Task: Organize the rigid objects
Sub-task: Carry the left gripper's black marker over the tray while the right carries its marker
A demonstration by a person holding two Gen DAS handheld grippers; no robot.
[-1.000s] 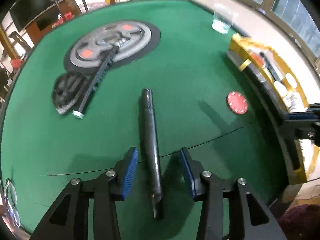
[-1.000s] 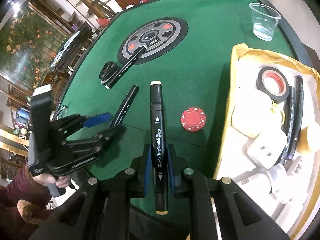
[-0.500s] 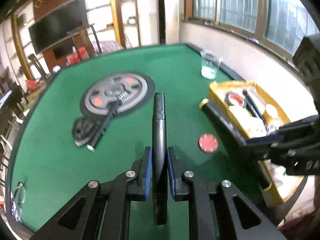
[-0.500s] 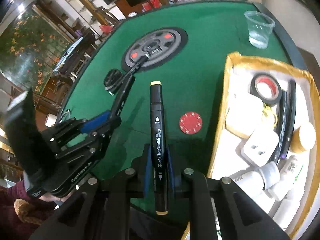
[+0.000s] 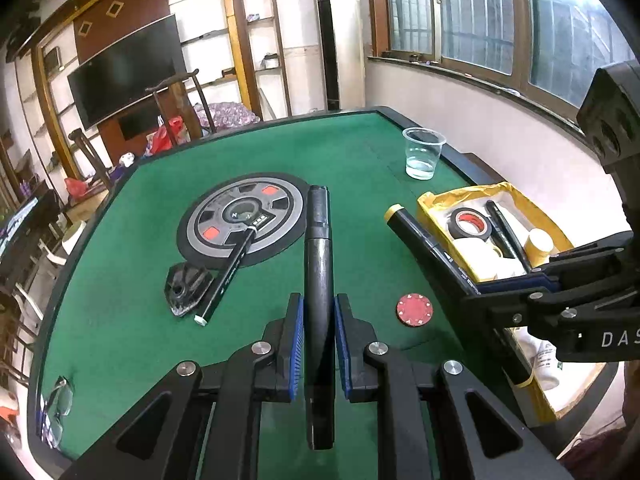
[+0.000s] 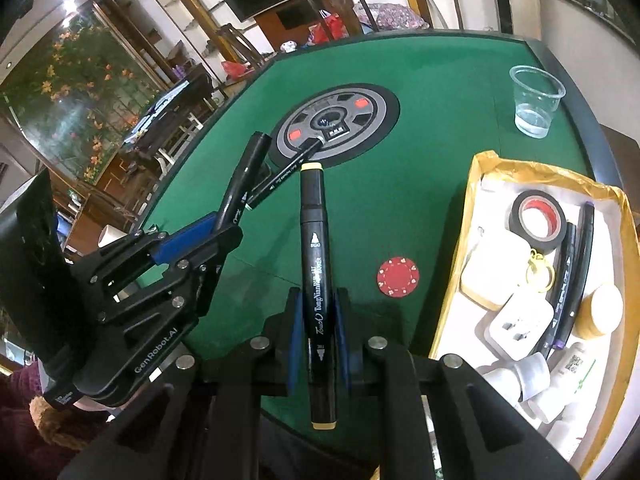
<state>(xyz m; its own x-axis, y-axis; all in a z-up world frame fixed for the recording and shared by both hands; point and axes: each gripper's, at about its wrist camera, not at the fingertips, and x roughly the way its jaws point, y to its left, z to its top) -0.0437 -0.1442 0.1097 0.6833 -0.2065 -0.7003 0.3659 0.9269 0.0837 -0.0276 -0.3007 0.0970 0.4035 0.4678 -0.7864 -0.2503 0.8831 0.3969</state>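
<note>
Markers (image 6: 316,264) clamped, above green table (image 6: 420,152).

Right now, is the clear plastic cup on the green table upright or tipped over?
Upright. The clear plastic cup stands on its base on the green table, rim facing up, with a little clear liquid at the bottom.

The left wrist view looks forward along the left tool (image 5: 319,334) from above the near edge of the green bench (image 5: 360,168), facing the far wall and windows. The right wrist view sits higher over the right tool (image 6: 319,334) and tilts down more steeply. Both take in the round centre panel (image 5: 240,220), red chip (image 5: 415,309), clear cup (image 5: 422,153), yellow tray (image 5: 440,200), and each other's tool.
</note>
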